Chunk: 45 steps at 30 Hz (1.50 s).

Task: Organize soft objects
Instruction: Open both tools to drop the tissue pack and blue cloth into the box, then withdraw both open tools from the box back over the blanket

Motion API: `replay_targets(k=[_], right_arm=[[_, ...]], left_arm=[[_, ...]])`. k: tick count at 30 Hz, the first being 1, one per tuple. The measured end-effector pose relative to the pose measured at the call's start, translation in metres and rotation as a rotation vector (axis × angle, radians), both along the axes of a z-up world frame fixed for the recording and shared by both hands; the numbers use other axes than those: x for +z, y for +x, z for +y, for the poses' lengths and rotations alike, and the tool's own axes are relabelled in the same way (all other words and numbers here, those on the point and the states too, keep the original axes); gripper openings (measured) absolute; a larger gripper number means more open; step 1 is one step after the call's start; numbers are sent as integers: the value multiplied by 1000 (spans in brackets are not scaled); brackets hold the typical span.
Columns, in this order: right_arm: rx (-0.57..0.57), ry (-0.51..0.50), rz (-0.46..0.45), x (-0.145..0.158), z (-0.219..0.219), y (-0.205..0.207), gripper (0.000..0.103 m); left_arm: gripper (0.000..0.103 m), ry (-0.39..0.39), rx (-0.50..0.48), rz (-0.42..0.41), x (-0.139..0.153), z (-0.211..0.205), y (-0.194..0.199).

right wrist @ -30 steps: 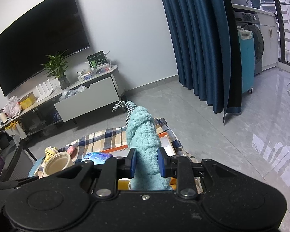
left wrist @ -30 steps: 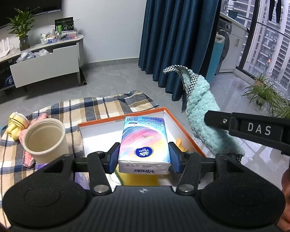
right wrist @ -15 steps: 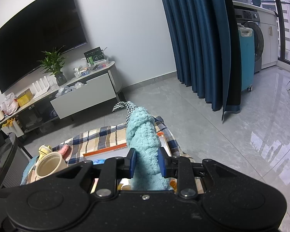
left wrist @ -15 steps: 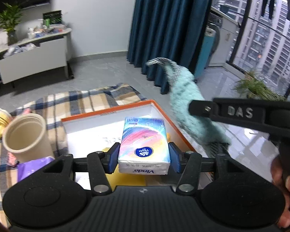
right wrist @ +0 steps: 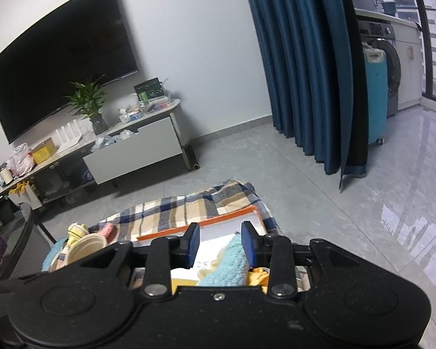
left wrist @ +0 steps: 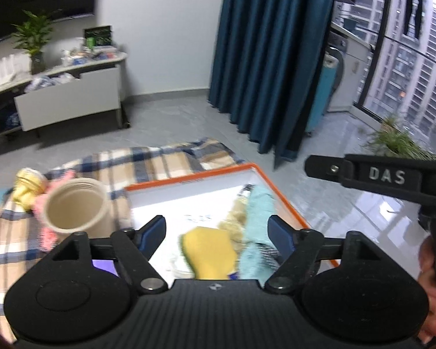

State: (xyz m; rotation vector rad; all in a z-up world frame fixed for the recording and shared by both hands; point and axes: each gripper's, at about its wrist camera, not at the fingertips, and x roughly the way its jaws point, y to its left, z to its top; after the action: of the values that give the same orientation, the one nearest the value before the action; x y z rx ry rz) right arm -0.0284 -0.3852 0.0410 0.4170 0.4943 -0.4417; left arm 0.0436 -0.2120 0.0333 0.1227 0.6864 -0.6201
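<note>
In the orange-rimmed box (left wrist: pixel 282 195) at 12 o'clock, the teal knitted piece (left wrist: pixel 258 218) lies along its 3 o'clock wall beside a yellow cloth (left wrist: pixel 209 250). Left gripper (left wrist: pixel 216 232) and right gripper (right wrist: pixel 220 242) have just been opening, jaws parted, clasping nothing. Risk: the knit's tail snags a retreating pad and drags back out; tissue pack not visible.

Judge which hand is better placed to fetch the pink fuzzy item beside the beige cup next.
Left, probably. The left gripper, jaws just opened and empty, is nearer the pink fuzzy item by the beige cup. The right gripper, jaws just opening, sits over the light-blue knitted item in the orange-rimmed box.
</note>
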Motion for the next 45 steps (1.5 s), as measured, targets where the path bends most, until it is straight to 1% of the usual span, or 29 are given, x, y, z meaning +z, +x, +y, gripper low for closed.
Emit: replay_targets(k=[6,21,32,38,45], right_arm=[[58,-14,-8,9,24,9,40],[245,-26,1,19,94,57,40],[355,-35,35,15,137,88,40],[424,-55,56,15,152,107,46],[526,-99,99,11,168,143,49]], left_arm=[[87,-3,79,-34,11,30,2],[87,-22,248,-35,18,110,17],[87,-33,328,-17,13,146,30],[88,-33,374,-5,8,170,44],[88,-8,427,5,3,199,63]])
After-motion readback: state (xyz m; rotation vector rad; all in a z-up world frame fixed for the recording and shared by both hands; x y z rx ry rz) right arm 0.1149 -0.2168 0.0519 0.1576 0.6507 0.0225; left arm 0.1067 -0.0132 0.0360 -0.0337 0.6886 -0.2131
